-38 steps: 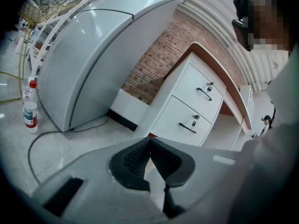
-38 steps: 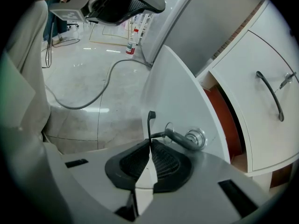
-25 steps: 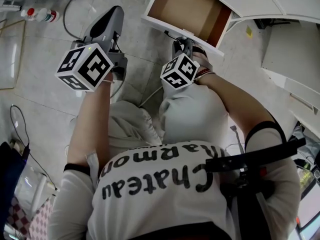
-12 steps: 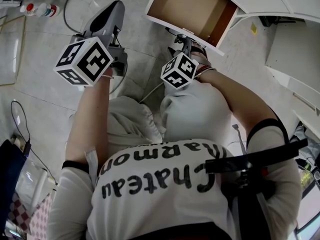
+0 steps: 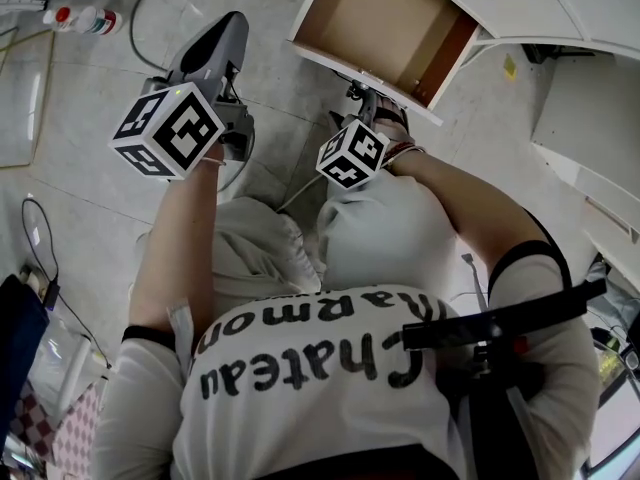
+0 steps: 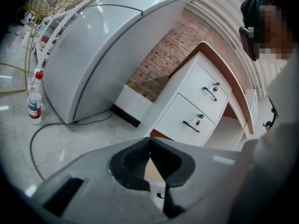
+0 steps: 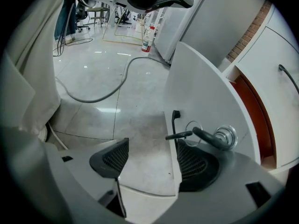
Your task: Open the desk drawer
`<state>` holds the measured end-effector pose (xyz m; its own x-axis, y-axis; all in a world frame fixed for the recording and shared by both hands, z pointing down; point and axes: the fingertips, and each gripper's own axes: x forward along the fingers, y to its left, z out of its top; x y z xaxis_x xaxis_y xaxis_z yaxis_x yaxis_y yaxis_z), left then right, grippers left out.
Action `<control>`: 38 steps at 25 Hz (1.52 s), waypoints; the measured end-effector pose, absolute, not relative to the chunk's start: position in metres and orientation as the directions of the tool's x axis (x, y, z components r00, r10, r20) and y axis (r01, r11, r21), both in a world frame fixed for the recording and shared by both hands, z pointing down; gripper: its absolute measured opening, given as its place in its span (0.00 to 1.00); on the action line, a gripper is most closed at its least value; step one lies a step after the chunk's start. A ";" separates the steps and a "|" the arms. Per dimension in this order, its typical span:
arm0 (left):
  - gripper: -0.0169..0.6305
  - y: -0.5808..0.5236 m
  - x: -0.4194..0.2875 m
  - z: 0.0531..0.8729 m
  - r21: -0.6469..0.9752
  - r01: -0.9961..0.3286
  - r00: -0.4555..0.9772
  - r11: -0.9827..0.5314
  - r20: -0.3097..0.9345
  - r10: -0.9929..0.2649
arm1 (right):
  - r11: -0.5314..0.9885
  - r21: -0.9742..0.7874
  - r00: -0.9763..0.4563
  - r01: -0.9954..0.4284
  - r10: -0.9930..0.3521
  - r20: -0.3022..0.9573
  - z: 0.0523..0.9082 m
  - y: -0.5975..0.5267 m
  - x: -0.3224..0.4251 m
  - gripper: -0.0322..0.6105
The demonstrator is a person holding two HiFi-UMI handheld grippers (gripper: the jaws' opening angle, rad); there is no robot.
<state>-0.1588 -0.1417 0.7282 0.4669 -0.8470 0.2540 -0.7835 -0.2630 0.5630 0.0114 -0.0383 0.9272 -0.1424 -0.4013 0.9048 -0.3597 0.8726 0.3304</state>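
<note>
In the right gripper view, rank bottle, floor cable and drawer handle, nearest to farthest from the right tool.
1. drawer handle, just ahead of the right tool.
2. floor cable, upper left.
3. bottle, far back.
The jaws have just been opening, with the edge of the drawer front between them.

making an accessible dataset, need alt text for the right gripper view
The right gripper, its jaws having just been opening wide and gripping nothing, hangs over the white drawer front, whose black handle and keyed lock sit by one pad. Beyond lie pale floor tiles and a grey cable.
</note>
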 end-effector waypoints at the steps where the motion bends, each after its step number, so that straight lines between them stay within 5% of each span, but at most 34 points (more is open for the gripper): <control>1: 0.05 -0.141 -0.159 0.729 0.563 -0.784 0.467 -0.263 0.255 -0.847 | 0.871 0.334 -0.141 -0.360 -0.405 0.903 0.927 -0.038 0.011 0.49; 18: 0.05 -0.126 -0.134 0.722 0.598 -0.759 0.463 -0.258 0.216 -0.860 | 0.859 0.357 -0.166 -0.366 -0.438 0.884 0.924 -0.042 0.012 0.48; 21: 0.05 -0.104 -0.117 0.720 0.573 -0.771 0.495 -0.277 0.265 -0.828 | 0.825 0.409 -0.158 -0.391 -0.498 0.853 0.922 -0.041 0.016 0.48; 25: 0.05 -0.070 -0.115 0.740 0.630 -0.766 0.439 -0.125 0.371 -0.819 | 0.803 0.455 -0.178 -0.384 -0.548 0.817 0.919 -0.041 0.017 0.48; 38: 0.05 -0.022 -0.073 0.691 0.567 -0.793 0.544 -0.224 0.492 -0.680 | 0.777 0.204 -0.139 -0.595 -0.349 0.927 0.831 0.008 0.039 0.48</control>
